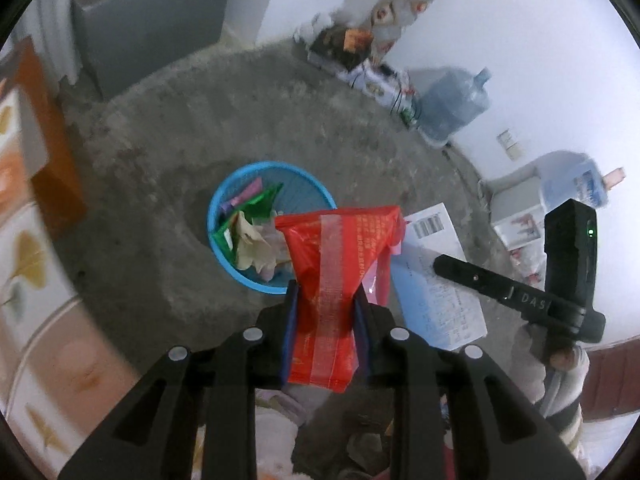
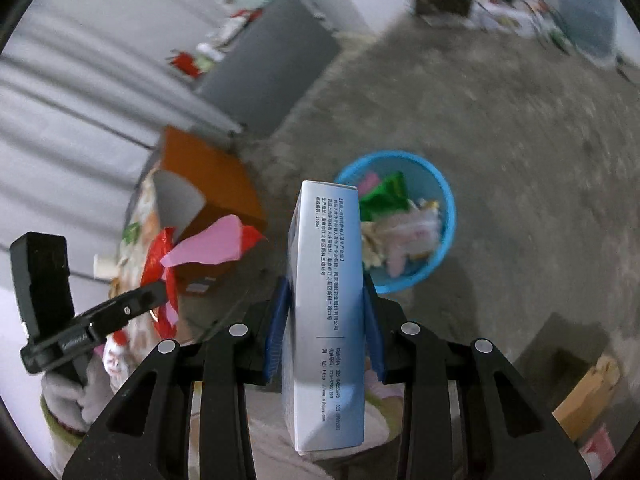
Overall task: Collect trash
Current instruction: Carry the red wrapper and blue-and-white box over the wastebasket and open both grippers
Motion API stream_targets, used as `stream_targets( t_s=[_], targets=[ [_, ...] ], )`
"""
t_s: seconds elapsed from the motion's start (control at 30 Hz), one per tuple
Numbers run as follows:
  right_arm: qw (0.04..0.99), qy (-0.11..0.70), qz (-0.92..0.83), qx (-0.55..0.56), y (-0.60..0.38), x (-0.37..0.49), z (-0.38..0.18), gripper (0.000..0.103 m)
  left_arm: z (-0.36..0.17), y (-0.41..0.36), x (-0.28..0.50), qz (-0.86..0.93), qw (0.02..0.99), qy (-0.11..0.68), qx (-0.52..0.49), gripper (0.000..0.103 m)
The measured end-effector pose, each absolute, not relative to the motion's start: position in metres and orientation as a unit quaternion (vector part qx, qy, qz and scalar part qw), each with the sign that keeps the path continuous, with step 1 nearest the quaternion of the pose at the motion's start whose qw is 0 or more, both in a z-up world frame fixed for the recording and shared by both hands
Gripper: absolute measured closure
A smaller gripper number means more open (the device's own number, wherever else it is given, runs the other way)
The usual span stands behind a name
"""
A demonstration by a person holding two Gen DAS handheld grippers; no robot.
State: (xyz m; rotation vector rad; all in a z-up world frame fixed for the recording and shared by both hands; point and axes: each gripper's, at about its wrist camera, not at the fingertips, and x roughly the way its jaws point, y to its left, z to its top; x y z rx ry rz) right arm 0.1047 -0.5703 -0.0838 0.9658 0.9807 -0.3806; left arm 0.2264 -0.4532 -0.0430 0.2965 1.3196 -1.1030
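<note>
My left gripper (image 1: 325, 300) is shut on a red plastic wrapper (image 1: 340, 264) and holds it above the near rim of a blue trash basket (image 1: 224, 256) on the concrete floor. The basket holds green, pink and pale wrappers. My right gripper (image 2: 326, 300) is shut on a white and blue carton box (image 2: 326, 320), held upright left of the basket (image 2: 444, 248). The box also shows in the left wrist view (image 1: 436, 280), and the right gripper is there too (image 1: 436, 262). The red wrapper (image 2: 160, 264) and left gripper (image 2: 160, 292) appear at the left in the right wrist view.
An orange box (image 2: 216, 184) stands by a patterned surface at the left. A grey cabinet (image 1: 152, 28) is against the far wall. Water jugs (image 1: 452, 108) and clutter (image 1: 352, 52) line the white wall. A cardboard piece (image 2: 588, 396) lies at the lower right.
</note>
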Motion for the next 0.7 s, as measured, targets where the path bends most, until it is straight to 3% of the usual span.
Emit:
stream_targets(
  t_s=[0.23,0.27,0.3,0.33,0.37,0.5,0.7],
  targets=[
    [0.725,0.446,-0.209,0.481,-0.609,0.119,-0.131,0.069,-0.086,-0.516,0.235,-0.460,0.647,0.585,0.166,0.075],
    [0.720,0.445,-0.213,0.489,-0.615,0.127,-0.140,0.067,-0.092,-0.526,0.235,-0.457,0.650,0.581,0.175,0.066],
    [0.717,0.443,-0.216,0.494,-0.618,0.127,-0.145,0.059,-0.097,-0.532,0.236,-0.457,0.652,0.579,0.177,0.048],
    [0.714,0.437,-0.220,0.501,-0.623,0.132,-0.155,0.043,-0.102,-0.537,0.237,-0.458,0.654,0.577,0.176,0.042],
    [0.715,0.433,-0.226,0.500,-0.627,0.134,-0.164,0.037,-0.106,-0.542,0.237,-0.460,0.660,0.568,0.173,0.036],
    [0.682,0.439,-0.262,0.523,-0.633,0.124,-0.199,0.034,-0.114,-0.543,0.237,-0.449,0.671,0.568,0.158,0.036],
    [0.694,0.427,-0.262,0.517,-0.619,0.097,-0.192,0.034,-0.094,-0.520,0.230,-0.468,0.677,0.550,0.144,0.036]
  ],
)
